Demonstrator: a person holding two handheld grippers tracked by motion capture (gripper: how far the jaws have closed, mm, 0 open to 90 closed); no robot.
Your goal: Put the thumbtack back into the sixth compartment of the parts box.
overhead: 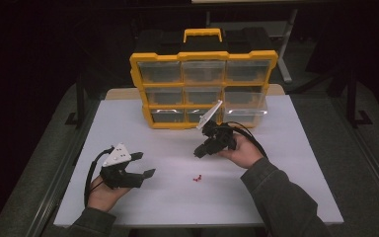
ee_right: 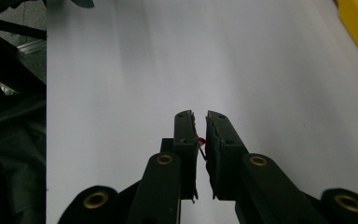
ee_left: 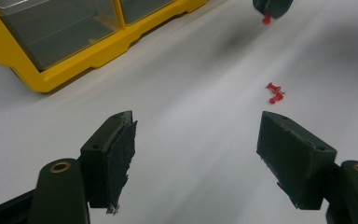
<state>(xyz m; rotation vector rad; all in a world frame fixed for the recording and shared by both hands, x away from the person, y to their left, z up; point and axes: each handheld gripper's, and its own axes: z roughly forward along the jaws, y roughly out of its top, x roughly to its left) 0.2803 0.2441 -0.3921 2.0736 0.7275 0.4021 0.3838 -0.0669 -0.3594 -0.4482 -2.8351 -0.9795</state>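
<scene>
Right gripper [overhead: 199, 153] sits just right of centre in the high view, held above the white table [overhead: 296, 163], jaws pointing down and to the left. In the right gripper view its jaws are nearly closed, clenched on a red pin [ee_right: 200, 141]; only a small red spot and a thin dark shaft show in the narrow gap, so the exact grip is hard to read. In the left gripper view the same pin [ee_left: 266, 19] hangs below the right gripper's tip at the upper right of the frame, clear of the table.

Left gripper [overhead: 145, 165] is at the lower left of the high view, jaws spread wide and released, with bare table between them in the left gripper view.

Two loose pins [overhead: 197, 178] lie on the table at lower centre of the high view, between the two grippers and touching neither.

Yellow organizer [overhead: 205, 55] stands upright at upper centre, clear drawers facing the person. One drawer [overhead: 245, 104] at its right side sticks out from the frame.
</scene>
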